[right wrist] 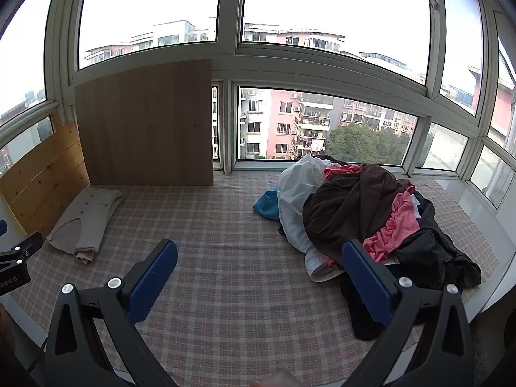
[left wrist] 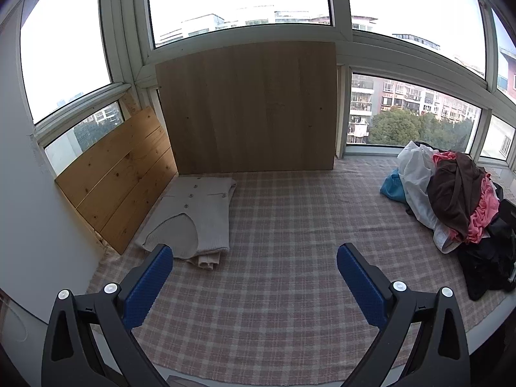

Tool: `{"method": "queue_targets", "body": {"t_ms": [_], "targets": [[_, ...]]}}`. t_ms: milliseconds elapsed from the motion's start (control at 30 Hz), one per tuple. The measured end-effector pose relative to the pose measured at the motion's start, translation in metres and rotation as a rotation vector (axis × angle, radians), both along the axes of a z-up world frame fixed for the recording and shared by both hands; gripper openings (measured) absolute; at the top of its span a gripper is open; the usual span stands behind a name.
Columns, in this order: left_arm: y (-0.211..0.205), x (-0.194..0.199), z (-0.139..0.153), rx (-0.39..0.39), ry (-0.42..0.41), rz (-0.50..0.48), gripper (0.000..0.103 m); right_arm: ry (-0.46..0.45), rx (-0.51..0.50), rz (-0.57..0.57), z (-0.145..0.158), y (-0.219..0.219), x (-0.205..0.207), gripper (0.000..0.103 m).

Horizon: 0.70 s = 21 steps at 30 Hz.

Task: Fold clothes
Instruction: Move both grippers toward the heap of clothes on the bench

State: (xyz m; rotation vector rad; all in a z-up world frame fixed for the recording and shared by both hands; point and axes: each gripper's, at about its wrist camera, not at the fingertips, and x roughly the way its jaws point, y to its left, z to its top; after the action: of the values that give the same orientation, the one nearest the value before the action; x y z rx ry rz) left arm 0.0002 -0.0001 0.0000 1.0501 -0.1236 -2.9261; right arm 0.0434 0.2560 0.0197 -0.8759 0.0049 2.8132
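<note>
A folded beige cardigan (left wrist: 193,213) (right wrist: 87,222) lies at the far left of the checked cloth, beside the wooden boards. A heap of unfolded clothes (left wrist: 458,200) (right wrist: 361,219), brown, pink, white, blue and black, sits at the right. My left gripper (left wrist: 254,258) hovers above the cloth, open, with nothing between its blue pads; its left fingertip is close to the cardigan's near end. My right gripper (right wrist: 259,254) is open and empty too, its right fingertip in front of the heap's near edge.
The checked cloth (left wrist: 274,242) (right wrist: 209,232) covers a window-side platform. A tall wooden panel (left wrist: 248,106) and a pine board (left wrist: 116,177) lean against the windows at the back left. Part of the left gripper (right wrist: 16,258) shows at the right wrist view's left edge.
</note>
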Motion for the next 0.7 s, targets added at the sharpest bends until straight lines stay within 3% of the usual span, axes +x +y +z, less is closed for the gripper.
{"method": "queue_targets", "body": {"t_ms": [700], "targets": [[0.001,-0.004,-0.006,-0.013,0.027,-0.03,0.102,-0.029,0.029,-0.027,-0.011,-0.003,-0.014,0.103]]}}
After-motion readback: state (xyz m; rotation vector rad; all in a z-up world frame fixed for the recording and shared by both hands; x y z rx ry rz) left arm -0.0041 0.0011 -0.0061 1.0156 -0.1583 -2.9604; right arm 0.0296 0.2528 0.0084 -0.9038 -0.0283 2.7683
